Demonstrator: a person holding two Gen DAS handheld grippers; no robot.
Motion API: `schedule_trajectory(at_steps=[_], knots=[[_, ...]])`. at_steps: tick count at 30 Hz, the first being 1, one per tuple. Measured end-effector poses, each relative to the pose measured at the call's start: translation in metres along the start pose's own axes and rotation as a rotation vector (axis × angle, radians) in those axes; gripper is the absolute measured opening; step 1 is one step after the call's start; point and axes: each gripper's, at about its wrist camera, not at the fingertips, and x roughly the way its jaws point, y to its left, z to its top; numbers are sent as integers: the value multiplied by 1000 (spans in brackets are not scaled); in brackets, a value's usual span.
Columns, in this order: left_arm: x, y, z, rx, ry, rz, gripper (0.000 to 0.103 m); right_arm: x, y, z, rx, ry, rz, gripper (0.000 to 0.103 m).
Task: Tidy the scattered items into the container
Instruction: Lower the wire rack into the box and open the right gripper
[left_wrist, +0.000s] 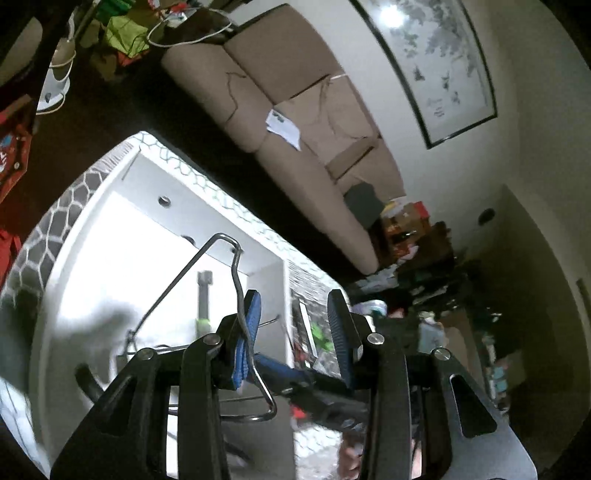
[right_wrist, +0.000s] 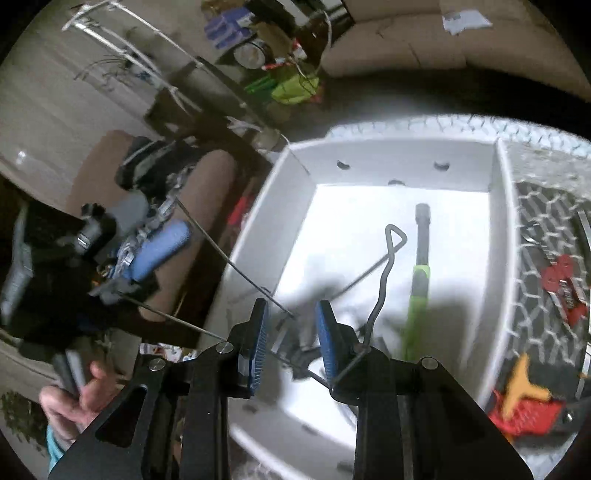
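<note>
Both claws are partly open and hold nothing: left claw (left_wrist: 295, 332), right claw (right_wrist: 291, 339). White box (right_wrist: 502, 258) holds a green-handled tool (right_wrist: 417, 295). Red things (right_wrist: 561, 277) wait outside, right.

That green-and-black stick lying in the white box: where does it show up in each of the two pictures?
Left wrist view: the green-and-black stick stands low and left of centre, on the floor of the white box, partly behind the bent wire.
Right wrist view: the stick runs lengthwise right of centre, black end farthest from the camera.
Shared landmark: the round holes in the box's far wall.
</note>
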Motion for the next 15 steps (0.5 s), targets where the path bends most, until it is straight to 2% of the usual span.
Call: schedule_trajectory(at_steps=[2, 7, 10, 15], knots=[[17, 11, 12, 12, 7, 32, 34, 29, -16, 8, 24, 11, 9, 28], [53, 26, 30, 53, 16, 85, 34, 70, -40, 26, 23, 25, -13, 28], [69, 37, 33, 26, 25, 95, 34, 87, -50, 39, -7, 41, -66, 28], [79, 27, 40, 78, 4, 108, 34, 111, -74, 55, -48, 81, -175, 28]])
